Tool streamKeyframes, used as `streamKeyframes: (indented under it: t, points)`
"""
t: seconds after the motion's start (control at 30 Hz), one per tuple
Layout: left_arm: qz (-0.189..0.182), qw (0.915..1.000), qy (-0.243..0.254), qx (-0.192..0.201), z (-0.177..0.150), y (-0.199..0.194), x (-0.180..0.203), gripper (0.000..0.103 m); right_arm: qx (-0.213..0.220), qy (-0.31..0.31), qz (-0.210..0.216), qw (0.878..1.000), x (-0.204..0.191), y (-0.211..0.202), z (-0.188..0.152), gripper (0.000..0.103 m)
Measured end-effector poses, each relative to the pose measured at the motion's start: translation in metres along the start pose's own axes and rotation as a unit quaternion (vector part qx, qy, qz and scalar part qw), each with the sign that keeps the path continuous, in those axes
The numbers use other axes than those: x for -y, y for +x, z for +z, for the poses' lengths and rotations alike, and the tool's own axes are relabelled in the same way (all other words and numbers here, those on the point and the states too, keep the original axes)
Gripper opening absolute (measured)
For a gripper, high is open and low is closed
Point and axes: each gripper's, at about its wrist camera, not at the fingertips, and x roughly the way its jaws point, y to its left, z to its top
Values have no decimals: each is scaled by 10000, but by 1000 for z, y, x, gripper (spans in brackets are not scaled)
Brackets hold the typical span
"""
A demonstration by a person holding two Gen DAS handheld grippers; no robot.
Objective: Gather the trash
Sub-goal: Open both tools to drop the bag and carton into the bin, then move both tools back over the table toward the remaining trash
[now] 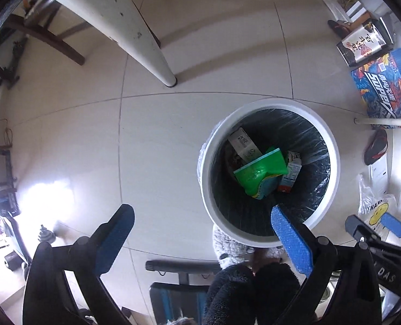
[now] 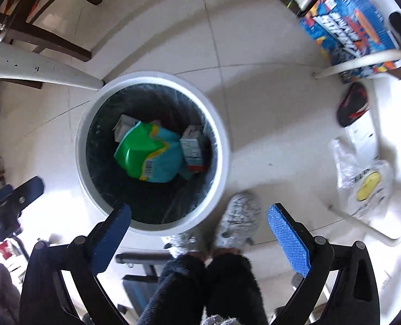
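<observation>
Left gripper (image 1: 201,239) and right gripper (image 2: 199,234): we hold both spread, empty. Risk: we knock the lined trash bin (image 2: 222,146) at 11 o'clock, spilling the green wrapper (image 2: 135,153).

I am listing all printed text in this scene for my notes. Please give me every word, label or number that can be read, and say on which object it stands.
"SUPER": blue box on the floor.
"HAN", cut off: smiley plastic bag.
"DAS": right claw's body, left wrist view.
Chinese characters: black and white box; I cannot transcribe them surely.
White carton, small carton, green bag in the bin: print too small or blurred.
</observation>
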Motion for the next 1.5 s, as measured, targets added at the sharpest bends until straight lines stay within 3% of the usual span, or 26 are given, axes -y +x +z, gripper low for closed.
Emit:
streamKeyframes:
  t: [0.5,1.17,1.33,1.5]
  points:
    - [-134,9998,-129,105,-29,-81,-2,103,218,-14,21,9998,0,-83,-28,102]
    - [-372,9993,-43,-46,-77,-254,-21,103,372,-6,239,9990,-1,-307,-86,102]
    - [-509,9987,-11,94,-80,-297,-27,103,361,-62,331,9988,-9,-359,-103,102]
    - [-323,9972,49,677,-64,-350,-31,103,546,-2,547,9970,-11,-410,-105,102]
